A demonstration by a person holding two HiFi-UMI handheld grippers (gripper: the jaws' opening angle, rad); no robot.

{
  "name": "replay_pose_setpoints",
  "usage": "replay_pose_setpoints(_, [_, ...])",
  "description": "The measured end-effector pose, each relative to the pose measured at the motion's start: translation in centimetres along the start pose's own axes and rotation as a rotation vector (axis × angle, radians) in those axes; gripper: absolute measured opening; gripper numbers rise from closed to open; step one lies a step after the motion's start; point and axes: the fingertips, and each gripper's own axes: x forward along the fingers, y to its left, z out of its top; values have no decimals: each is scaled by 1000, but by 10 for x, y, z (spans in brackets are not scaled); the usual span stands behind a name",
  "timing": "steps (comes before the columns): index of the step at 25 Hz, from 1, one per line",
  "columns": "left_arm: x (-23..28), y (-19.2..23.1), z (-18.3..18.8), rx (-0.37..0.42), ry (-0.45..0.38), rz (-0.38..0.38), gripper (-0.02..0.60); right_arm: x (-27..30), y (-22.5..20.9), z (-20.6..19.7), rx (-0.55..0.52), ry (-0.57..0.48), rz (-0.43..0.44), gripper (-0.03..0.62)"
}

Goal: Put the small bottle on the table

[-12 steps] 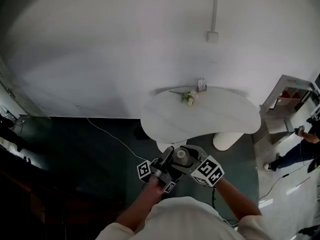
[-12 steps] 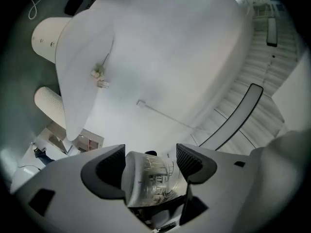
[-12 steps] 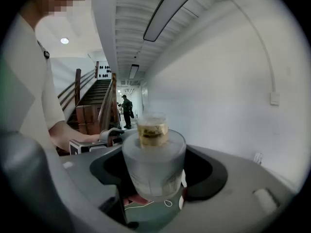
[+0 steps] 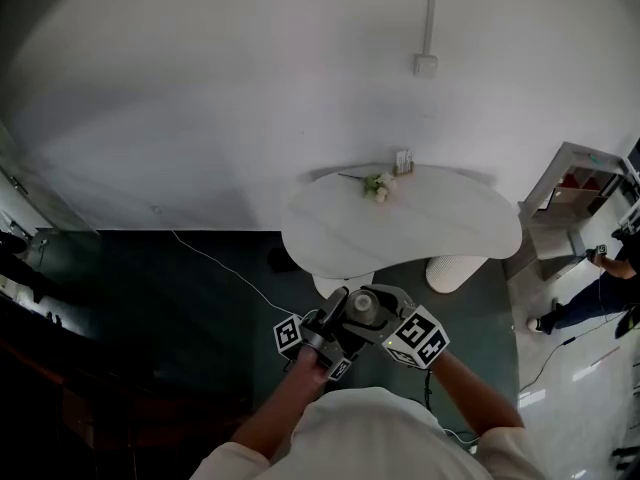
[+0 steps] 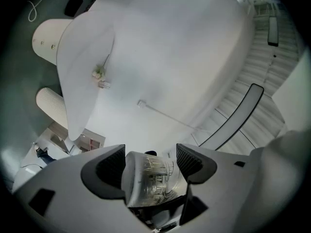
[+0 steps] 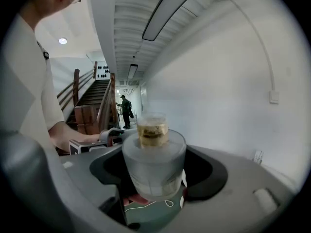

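The small bottle (image 4: 362, 308), frosted with a round cap, is held in front of the person's chest, above the dark floor and short of the table. My left gripper (image 4: 345, 322) and right gripper (image 4: 380, 314) meet around it from either side. In the left gripper view the printed clear bottle (image 5: 153, 178) fills the gap of the left gripper (image 5: 150, 161), its sides against both pads. The right gripper (image 6: 155, 168) has its jaws against the frosted bottle (image 6: 153, 164), whose amber end points away. The white kidney-shaped table (image 4: 440, 233) stands ahead by the wall.
A small flower sprig (image 4: 378, 189) and a card holder (image 4: 404, 164) lie at the table's far edge. White ribbed stools (image 4: 455, 273) stand under its near side. A cable (image 4: 215, 268) runs over the dark floor. A person (image 4: 600, 288) stands at the far right by a shelf.
Both grippers and the bottle keep their place near the chest. The head view has tipped slightly, so the table sits a little higher in the picture.
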Motion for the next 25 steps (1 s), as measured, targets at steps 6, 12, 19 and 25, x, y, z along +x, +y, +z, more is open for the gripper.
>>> replay_pose_setpoints(6, [-8, -12, 9, -14, -1, 6, 316, 16, 8, 0, 13, 2, -12, 350])
replay_pose_setpoints(12, [-19, -22, 19, -34, 1, 15, 315, 32, 16, -1, 27, 1, -29, 350])
replay_pose_setpoints(19, [-29, -32, 31, -58, 11, 26, 314, 50, 22, -2, 43, -6, -48, 350])
replay_pose_setpoints(25, [-37, -35, 40, -66, 6, 33, 314, 62, 22, -4, 54, 6, -45, 350])
